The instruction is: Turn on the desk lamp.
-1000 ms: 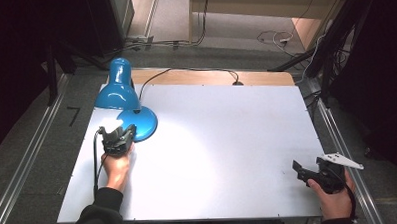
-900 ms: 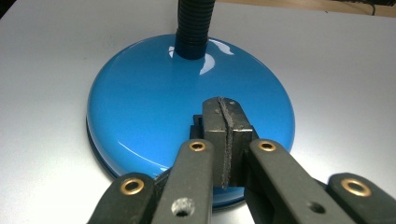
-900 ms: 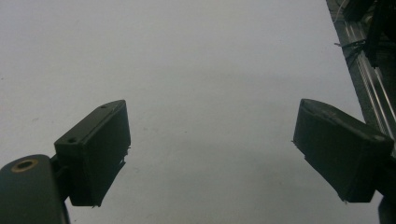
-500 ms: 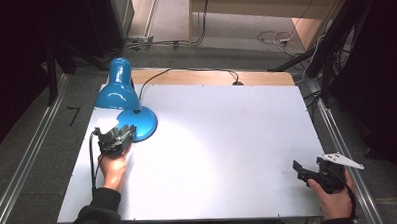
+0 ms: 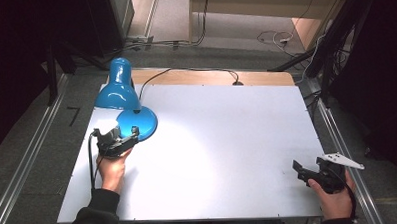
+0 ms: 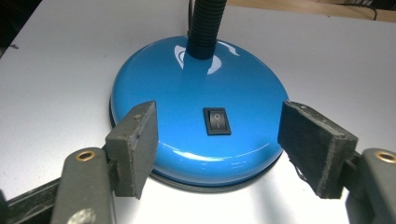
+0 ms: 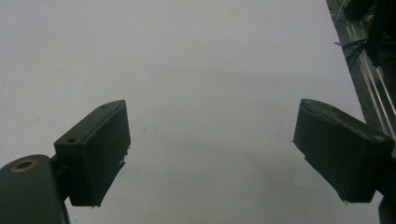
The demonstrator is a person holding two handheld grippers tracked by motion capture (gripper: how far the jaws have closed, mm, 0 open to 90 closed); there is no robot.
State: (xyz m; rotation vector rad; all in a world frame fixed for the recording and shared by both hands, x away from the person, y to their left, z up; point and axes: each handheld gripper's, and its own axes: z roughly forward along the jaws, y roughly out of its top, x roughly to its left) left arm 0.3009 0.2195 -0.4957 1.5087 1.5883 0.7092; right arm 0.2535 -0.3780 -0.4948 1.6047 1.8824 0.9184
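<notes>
A blue desk lamp (image 5: 121,92) stands at the table's far left, its shade bent down to the left and its round base (image 5: 138,122) on the white top. My left gripper (image 5: 118,137) is open at the base's near edge. In the left gripper view its jaws straddle the base (image 6: 196,102), and a black rocker switch (image 6: 217,121) sits on top between them. A black ribbed neck (image 6: 205,23) rises from the base. My right gripper (image 5: 303,171) is open low at the table's near right corner, with bare table (image 7: 210,116) between its jaws.
The lamp's black cord (image 5: 195,71) runs along the far edge to a hole in the wooden strip (image 5: 238,82). Metal rails (image 5: 28,163) flank the table on both sides. Cables and dark stands (image 5: 329,52) crowd the floor beyond the right side.
My left gripper has moved forward to the lamp's base, and its jaws now stand around the near edge. The right gripper has stayed still.
</notes>
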